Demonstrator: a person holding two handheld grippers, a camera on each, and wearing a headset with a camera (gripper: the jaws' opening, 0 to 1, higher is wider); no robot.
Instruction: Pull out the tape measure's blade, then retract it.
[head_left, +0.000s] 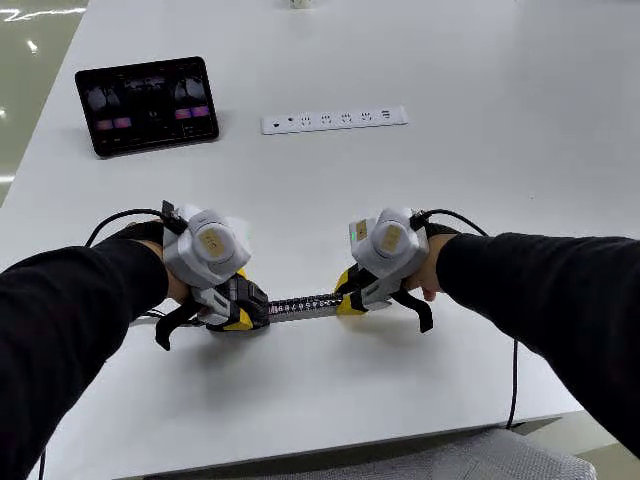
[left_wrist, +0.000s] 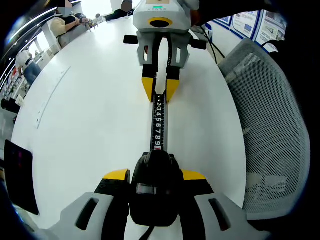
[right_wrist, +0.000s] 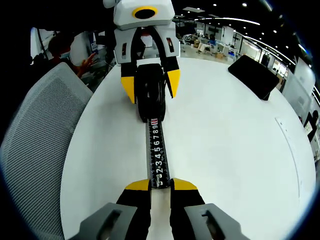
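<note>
White workbench (head_left: 450, 60) with a person seated at its near edge, arms in black sleeves (head_left: 70, 320). A dark tablet (head_left: 147, 104) sits at the far left and a white power strip (head_left: 334, 119) lies beyond the middle, both well apart from the work. Close to the near edge, the left gripper (left_wrist: 155, 176) is clamped on the black body of the tape measure (left_wrist: 156, 192), one yellow-tipped jaw against each side. The blade (right_wrist: 155, 150) runs straight out of the body, low over the tabletop, with numerals up to 9 showing; whether it touches the surface cannot be told. The right gripper (right_wrist: 160, 184) faces the left one and pinches the blade's free end between its closed jaws. A grey mesh chair (left_wrist: 270, 135) stands just beside the bench edge. A black cable (head_left: 515, 370) trails from the right gripper over the bench edge.
</note>
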